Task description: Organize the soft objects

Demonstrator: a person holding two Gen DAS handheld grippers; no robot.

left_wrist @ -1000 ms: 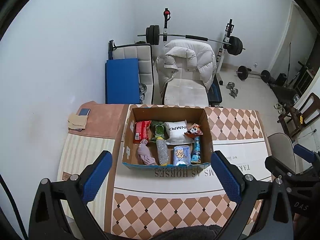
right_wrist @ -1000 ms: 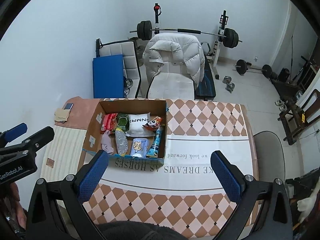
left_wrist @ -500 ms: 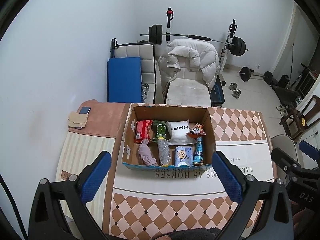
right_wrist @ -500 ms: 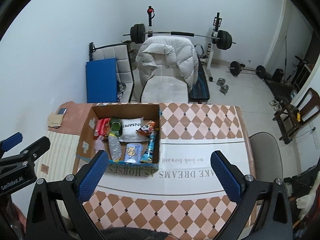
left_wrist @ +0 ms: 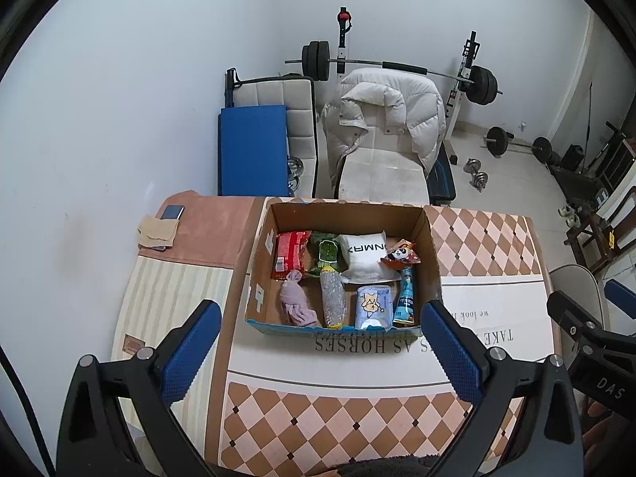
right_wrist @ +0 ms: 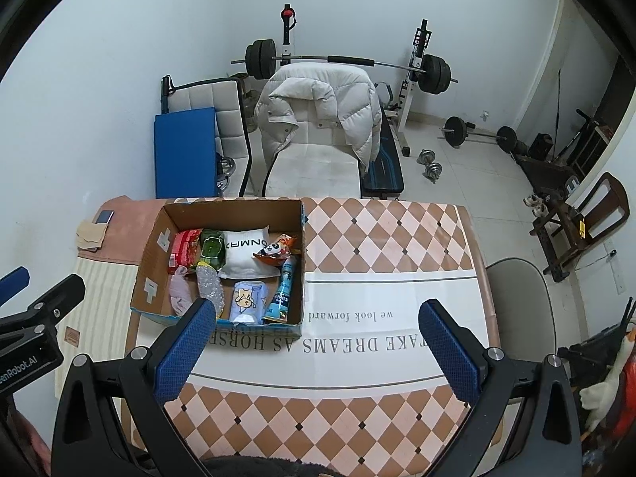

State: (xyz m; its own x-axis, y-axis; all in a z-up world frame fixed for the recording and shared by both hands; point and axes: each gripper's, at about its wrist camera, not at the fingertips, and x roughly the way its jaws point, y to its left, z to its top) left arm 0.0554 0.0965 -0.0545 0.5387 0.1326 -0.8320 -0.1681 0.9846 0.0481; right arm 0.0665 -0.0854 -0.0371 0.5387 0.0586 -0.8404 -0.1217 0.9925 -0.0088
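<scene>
An open cardboard box (left_wrist: 431,246) stands on the table, also in the right wrist view (right_wrist: 153,254). Inside lie a red snack pack (left_wrist: 291,252), a green pack (left_wrist: 326,250), a white pillow pack (left_wrist: 367,254), a panda snack bag (left_wrist: 401,256), a pinkish cloth (left_wrist: 296,304), a crushed clear bottle (left_wrist: 333,300), a blue tissue pack (left_wrist: 373,305) and a blue tube (left_wrist: 405,296). My left gripper (left_wrist: 320,353) is open and empty above the table in front of the box. My right gripper (right_wrist: 314,351) is open and empty, to the box's right front.
The table (right_wrist: 381,234) has a checked cloth with printed text. A phone (left_wrist: 171,212) and tan cloth (left_wrist: 157,230) lie at the far left corner. Behind the table are a chair with a white jacket (left_wrist: 383,119), a blue mat and a barbell rack.
Both grippers have shifted slightly, so the box sits a little differently in each view. Both stay open and empty. Nothing in the box has moved.
</scene>
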